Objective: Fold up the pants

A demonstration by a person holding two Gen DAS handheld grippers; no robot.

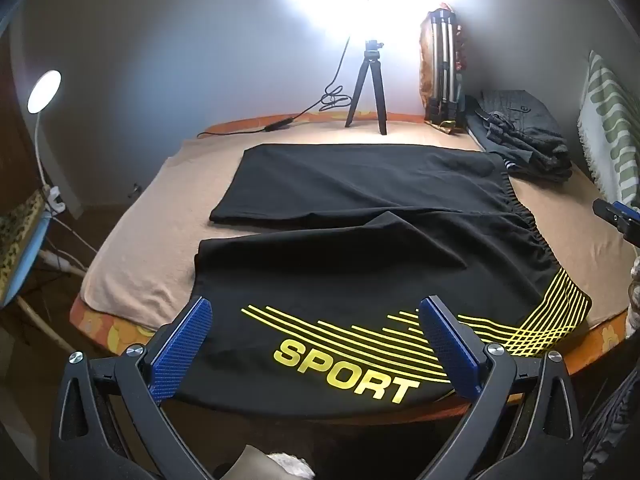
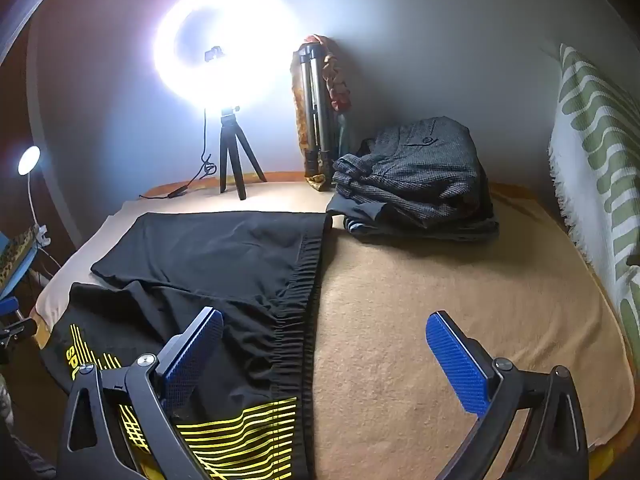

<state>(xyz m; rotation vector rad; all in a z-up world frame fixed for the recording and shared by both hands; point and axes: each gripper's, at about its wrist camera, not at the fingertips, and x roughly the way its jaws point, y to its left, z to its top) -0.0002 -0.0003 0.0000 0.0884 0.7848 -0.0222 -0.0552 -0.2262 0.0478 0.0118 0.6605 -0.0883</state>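
Observation:
Black shorts (image 1: 360,216) with yellow stripes and "SPORT" lettering lie spread flat on a tan blanket (image 1: 152,240), two legs to the left, elastic waistband (image 2: 298,312) to the right. My left gripper (image 1: 316,320) is open, hovering above the near leg at the lettering, holding nothing. My right gripper (image 2: 326,334) is open above the waistband's near end; its left finger (image 2: 192,356) is over the shorts (image 2: 208,256), its right finger over bare blanket (image 2: 440,300). The right gripper's tip also shows at the left wrist view's right edge (image 1: 616,216).
A ring light on a small tripod (image 2: 234,160) with its cable stands at the back. A folded tripod (image 2: 318,120) leans on the wall. A pile of grey folded clothes (image 2: 416,180) lies back right. A green-striped cloth (image 2: 592,152) hangs right. A desk lamp (image 1: 44,92) is left.

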